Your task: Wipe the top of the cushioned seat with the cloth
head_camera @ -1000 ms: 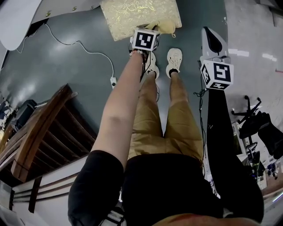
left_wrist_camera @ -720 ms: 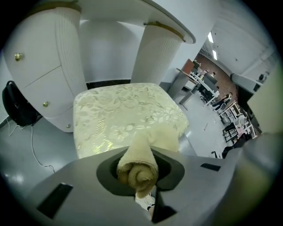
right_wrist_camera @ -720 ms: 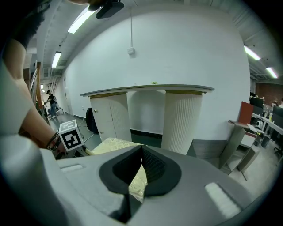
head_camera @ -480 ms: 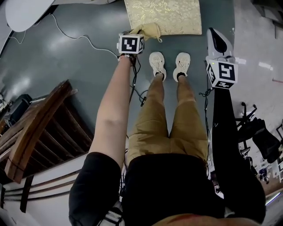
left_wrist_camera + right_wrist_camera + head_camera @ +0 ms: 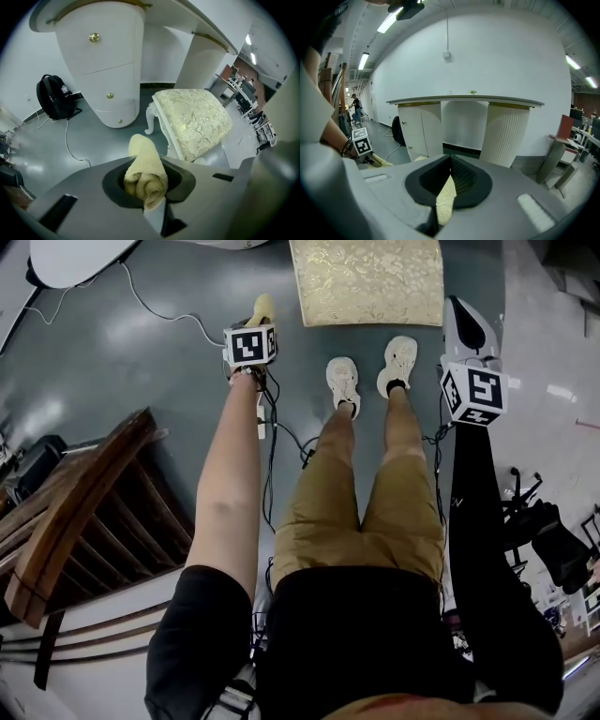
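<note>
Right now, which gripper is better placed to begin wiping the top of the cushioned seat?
Left. The left gripper is shut on the cloth, and the cushioned seat stands just ahead of it, to its right. The right gripper is open and holds nothing, so it could not wipe.

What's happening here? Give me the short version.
A person stands in front of the cushioned seat with a gripper in each hand. The left gripper has its jaws clamped on a rolled yellow cloth, held over the floor left of the seat, not touching it. The right gripper is empty, jaws slightly apart.
</note>
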Motion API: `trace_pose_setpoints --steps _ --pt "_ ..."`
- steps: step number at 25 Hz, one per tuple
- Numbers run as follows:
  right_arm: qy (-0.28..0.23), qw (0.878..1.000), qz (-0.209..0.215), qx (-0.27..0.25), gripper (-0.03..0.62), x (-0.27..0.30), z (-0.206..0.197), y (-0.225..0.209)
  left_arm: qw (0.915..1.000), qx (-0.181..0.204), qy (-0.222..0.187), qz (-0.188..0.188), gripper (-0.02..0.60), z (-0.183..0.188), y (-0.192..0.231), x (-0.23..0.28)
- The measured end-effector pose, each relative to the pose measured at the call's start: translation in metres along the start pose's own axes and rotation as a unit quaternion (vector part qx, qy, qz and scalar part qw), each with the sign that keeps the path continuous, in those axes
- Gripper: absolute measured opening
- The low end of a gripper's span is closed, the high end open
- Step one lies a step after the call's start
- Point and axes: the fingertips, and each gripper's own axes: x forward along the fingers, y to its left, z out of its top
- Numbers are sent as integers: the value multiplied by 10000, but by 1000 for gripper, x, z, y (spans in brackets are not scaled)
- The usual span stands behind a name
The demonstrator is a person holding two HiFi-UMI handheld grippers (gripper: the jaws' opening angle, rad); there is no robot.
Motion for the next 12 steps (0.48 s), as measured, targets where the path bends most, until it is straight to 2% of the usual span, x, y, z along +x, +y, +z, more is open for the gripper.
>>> trace_pose_setpoints --steps 4,7,12 --pt "24 10000 48 35 2 0 -4 -2 9997 -56 -174 137 60 5 5 -11" --pt "36 10000 58 69 2 0 -5 -11 9993 -58 -374 38 60 17 -11 -20" --pt "-10 9999 76 134 2 3 -3 -34 9951 197 -954 -159 58 70 -58 -38"
